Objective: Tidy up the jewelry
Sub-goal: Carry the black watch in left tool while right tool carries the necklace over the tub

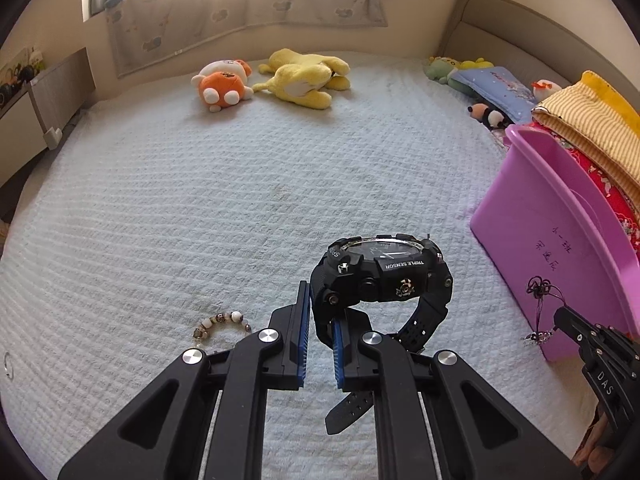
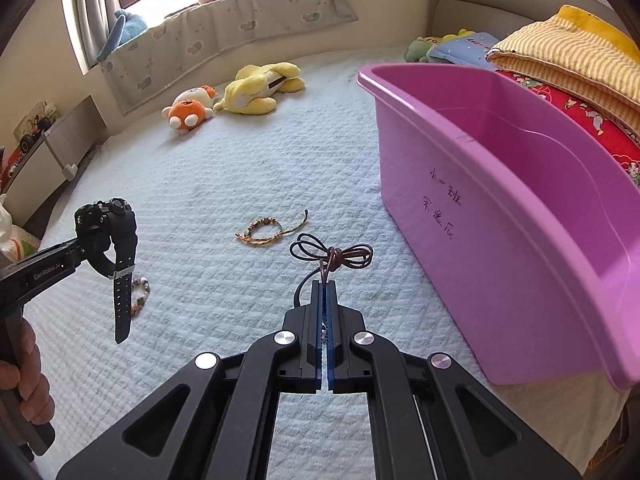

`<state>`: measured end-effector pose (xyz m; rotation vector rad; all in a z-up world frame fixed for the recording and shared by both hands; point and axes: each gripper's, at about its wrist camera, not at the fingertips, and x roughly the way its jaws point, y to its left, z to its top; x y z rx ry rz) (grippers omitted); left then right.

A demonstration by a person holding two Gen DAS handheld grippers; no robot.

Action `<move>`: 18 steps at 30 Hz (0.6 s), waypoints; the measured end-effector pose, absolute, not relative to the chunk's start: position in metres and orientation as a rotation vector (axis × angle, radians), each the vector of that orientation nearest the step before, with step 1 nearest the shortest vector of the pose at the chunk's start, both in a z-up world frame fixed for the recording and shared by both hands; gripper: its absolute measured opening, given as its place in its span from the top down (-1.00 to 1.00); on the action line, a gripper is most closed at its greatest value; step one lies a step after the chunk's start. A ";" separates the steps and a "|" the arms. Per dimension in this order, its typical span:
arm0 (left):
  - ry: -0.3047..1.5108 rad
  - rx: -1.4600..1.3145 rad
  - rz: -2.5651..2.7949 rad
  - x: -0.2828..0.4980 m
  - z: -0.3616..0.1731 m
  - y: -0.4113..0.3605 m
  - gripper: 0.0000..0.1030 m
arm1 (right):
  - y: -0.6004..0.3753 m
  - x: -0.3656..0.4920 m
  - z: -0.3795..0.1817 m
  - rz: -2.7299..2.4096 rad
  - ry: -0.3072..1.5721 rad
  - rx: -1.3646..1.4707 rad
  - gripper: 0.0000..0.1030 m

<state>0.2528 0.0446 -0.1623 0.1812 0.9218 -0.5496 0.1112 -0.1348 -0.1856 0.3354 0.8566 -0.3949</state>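
Left gripper (image 1: 320,320) clamped on black watch (image 1: 380,272), lifted off the white bedspread (image 1: 200,200). Right gripper (image 2: 325,300) pinching dark cord necklace (image 2: 332,254). Beaded bracelet (image 1: 220,322) at nine o'clock, purple bin (image 2: 500,200) at two, plush toys (image 1: 272,80) at twelve.

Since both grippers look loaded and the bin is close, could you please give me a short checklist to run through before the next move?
1. Left gripper shut on the watch strap: ok.
2. Right gripper shut on the cord necklace: ok.
3. Both items lifted off the bedspread: ok.
4. Pink bin upright, open: ok.
5. Bin fully empty: cannot tell.
6. Beaded bracelet and woven bracelet put away: not ok, both lie on the bedspread.
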 end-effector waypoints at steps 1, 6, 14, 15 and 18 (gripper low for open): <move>0.921 0.187 -0.556 0.249 -0.155 0.046 0.80 | -0.133 0.107 -0.177 -0.398 0.856 0.338 0.97; 0.909 0.225 -0.609 0.225 -0.115 0.049 0.80 | -0.128 0.078 -0.131 -0.426 0.838 0.363 0.97; 0.860 0.245 -0.699 0.197 -0.043 0.031 0.80 | -0.133 0.019 -0.053 -0.503 0.810 0.365 0.97; 0.853 0.246 -0.713 0.193 -0.035 0.027 0.80 | -0.136 0.011 -0.045 -0.513 0.807 0.369 0.97; 0.830 0.253 -0.756 0.178 -0.011 0.012 0.80 | -0.148 -0.011 -0.022 -0.543 0.794 0.391 0.97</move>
